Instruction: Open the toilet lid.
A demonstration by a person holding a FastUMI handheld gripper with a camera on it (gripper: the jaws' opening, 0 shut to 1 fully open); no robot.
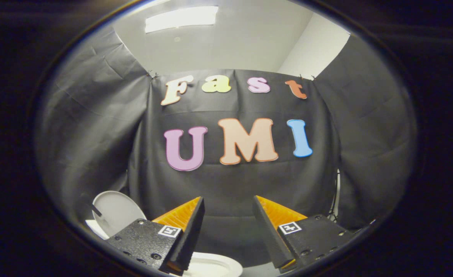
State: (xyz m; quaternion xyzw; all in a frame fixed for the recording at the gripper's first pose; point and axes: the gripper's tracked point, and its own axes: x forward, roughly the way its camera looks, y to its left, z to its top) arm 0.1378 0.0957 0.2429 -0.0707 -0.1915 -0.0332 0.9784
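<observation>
While the gripper (226, 209) points at the black cloth wall (230, 184), its two fingers stand wide apart with nothing between them — so it holds nothing. The toilet sits low down, under and to the left of the fingers. A round white piece, which looks like the toilet lid (116, 211), stands up just beside the left finger, leaning back toward the wall. A white curved bit, maybe the seat or bowl rim (214, 266), peeks out below the fingers. I think the lid is already up, or nearly up — that may be why the gripper is lifted away and looks over it. A ceiling light (182, 17) glows high above.
</observation>
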